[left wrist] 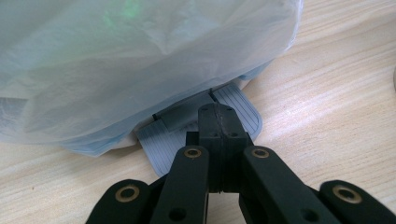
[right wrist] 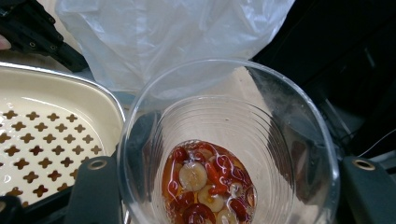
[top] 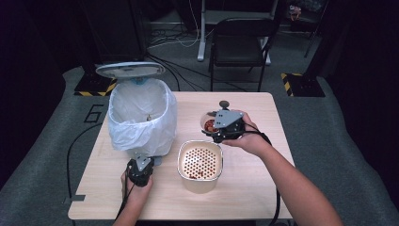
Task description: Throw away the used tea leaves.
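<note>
From above, the left gripper (top: 139, 170) sits at the foot of the bagged bin (top: 141, 117); the right gripper (top: 225, 126) clasps a clear cup (top: 208, 124) right of the bin, behind the perforated strainer box (top: 200, 165).

In the left gripper view, closed jaws press the bin's pedal (left wrist: 238, 109).

In the right gripper view, the cup (right wrist: 224, 154) holds red and pale pieces in liquid.

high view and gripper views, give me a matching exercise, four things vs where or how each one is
Things:
1. pedal bin
2. plastic cup
3. strainer tub
4. bin pedal

States:
a. under the shut left gripper
b. cream, perforated insert, at the table's near middle
c. lid up, lined with a white bag
d. held in the right gripper, red and pale pieces in liquid

Pairs: 1-c, 2-d, 3-b, 4-a
</note>
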A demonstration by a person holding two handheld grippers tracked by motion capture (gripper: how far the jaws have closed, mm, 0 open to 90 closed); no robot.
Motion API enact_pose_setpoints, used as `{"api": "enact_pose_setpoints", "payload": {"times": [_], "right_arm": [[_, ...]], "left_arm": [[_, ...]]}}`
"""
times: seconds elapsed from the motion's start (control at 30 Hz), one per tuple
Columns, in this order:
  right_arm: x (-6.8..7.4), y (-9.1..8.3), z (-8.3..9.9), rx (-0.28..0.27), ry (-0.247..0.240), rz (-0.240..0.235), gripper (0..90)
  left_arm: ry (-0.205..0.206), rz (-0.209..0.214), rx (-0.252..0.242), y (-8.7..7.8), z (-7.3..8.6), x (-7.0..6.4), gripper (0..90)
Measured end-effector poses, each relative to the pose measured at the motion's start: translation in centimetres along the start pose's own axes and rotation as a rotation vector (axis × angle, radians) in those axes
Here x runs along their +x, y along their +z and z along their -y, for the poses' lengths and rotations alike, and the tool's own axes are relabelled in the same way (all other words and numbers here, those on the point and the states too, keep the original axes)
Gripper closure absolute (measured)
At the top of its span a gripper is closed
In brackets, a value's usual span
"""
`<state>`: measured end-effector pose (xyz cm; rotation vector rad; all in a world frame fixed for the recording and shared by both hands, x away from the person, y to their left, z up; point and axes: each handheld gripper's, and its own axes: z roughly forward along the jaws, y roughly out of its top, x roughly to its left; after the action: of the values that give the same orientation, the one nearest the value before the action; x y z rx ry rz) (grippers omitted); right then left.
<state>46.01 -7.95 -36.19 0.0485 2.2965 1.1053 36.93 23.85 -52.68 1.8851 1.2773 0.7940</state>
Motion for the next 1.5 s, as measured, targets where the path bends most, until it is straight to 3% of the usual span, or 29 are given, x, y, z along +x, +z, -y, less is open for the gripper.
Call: {"api": "enact_pose_setpoints", "payload": {"times": [0.03, 0.07, 0.17, 0.2, 0.23, 0.3, 0.57, 0.63, 0.67, 0.7, 0.77, 0.8, 0.87, 0.97, 1.03, 1.1, 1.13, 1.17, 1.2, 1.27, 1.3, 1.33, 1.4, 1.47, 1.5], "right_arm": [[0.5, -0.2, -0.3, -0.001, -0.056, 0.023, 35.5], [0.5, -0.2, -0.3, -0.001, -0.056, 0.023, 35.5], [1.8, -0.4, -0.6, 0.002, -0.173, 0.081, 35.7], [1.8, -0.4, -0.6, 0.002, -0.173, 0.081, 35.7], [2.7, -0.5, -0.7, 0.005, -0.232, 0.11, 35.8], [3.5, -0.4, -0.6, 0.002, -0.278, 0.14, 35.9], [5.1, -0.6, -0.6, -0.036, -0.378, 0.233, 35.8], [5.7, -0.7, -0.6, -0.048, -0.432, 0.271, 35.9], [5.7, -0.7, -0.6, -0.048, -0.432, 0.271, 35.9], [6.1, -0.7, -0.6, -0.044, -0.487, 0.294, 35.9], [6.6, -0.6, -0.5, -0.034, -0.548, 0.303, 35.9], [6.6, -0.6, -0.5, -0.034, -0.548, 0.303, 35.9], [7.4, -0.4, -0.4, -0.011, -0.664, 0.328, 36.0], [8.1, -0.1, -0.3, 0.007, -0.755, 0.358, 36.1], [8.6, 0.1, -0.3, 0.01, -0.842, 0.384, 36.2], [8.8, 0.1, -0.4, 0.016, -0.902, 0.409, 36.2], [8.8, 0.1, -0.4, 0.016, -0.902, 0.409, 36.2], [9.1, 0.2, -0.5, 0.026, -0.972, 0.429, 36.2], [9.1, 0.2, -0.5, 0.026, -0.972, 0.429, 36.2], [9.2, 0.2, -0.6, 0.031, -1.022, 0.443, 36.2], [9.3, 0.3, -0.5, 0.044, -1.086, 0.454, 36.2], [9.4, 0.3, -0.5, 0.05, -1.114, 0.456, 36.2], [9.4, 0.3, -0.5, 0.053, -1.138, 0.463, 36.2], [9.7, 0.2, -0.4, 0.054, -1.234, 0.5, 36.3], [9.9, 0.2, -0.2, 0.05, -1.322, 0.541, 36.3]], "left_arm": [[0.0, 0.002, 0.006, 0.0, 0.0, 0.0, 90.0], [0.0, 0.002, 0.006, 0.0, 0.0, 0.0, 90.0], [0.0, 0.002, 0.006, 0.0, 0.0, 0.0, 90.0], [0.0, 0.002, 0.006, 0.0, 0.0, 0.0, 90.0], [0.0, 0.0, -0.001, 0.0, 0.0, 0.0, 90.0], [0.001, 0.002, 0.007, 0.0, 0.0, 0.0, 90.0], [0.001, -0.001, 0.0, 0.0, 0.0, 0.0, 90.0], [0.001, -0.002, 0.0, 0.0, 0.0, 0.0, 90.0], [-0.002, 0.003, 0.004, 0.0, 0.0, 0.0, 90.0], [-0.001, 0.001, 0.0, 0.0, 0.0, 0.0, 90.0], [-0.001, 0.001, 0.0, 0.0, 0.0, 0.0, 90.0], [-0.002, 0.0, 0.0, 0.0, 0.0, 0.0, 90.0], [-0.002, 0.001, 0.0, 0.0, 0.0, 0.0, 90.0], [0.001, 0.002, 0.0, 0.0, 0.0, 0.0, 90.0], [-0.001, 0.003, -0.001, 0.0, 0.0, 0.0, 90.0], [0.0, 0.002, 0.0, 0.0, 0.0, 0.0, 90.0], [0.0, 0.002, 0.0, 0.0, 0.0, 0.0, 90.0], [0.0, 0.002, 0.0, 0.0, 0.0, 0.0, 90.0], [0.0, 0.003, 0.0, 0.0, 0.0, 0.0, 90.0], [0.004, 0.002, 0.0, -0.1, 0.0, 0.0, 90.0], [0.006, 0.006, 0.004, -0.1, 0.0, 0.0, 90.0], [-0.002, 0.007, -0.002, -0.1, 0.0, 0.0, 90.0], [0.004, 0.005, 0.005, -0.1, 0.0, 0.0, 90.0], [0.004, 0.002, 0.002, -0.1, 0.0, 0.0, 90.0], [0.005, 0.006, 0.006, -0.1, 0.0, 0.0, 90.0]]}}
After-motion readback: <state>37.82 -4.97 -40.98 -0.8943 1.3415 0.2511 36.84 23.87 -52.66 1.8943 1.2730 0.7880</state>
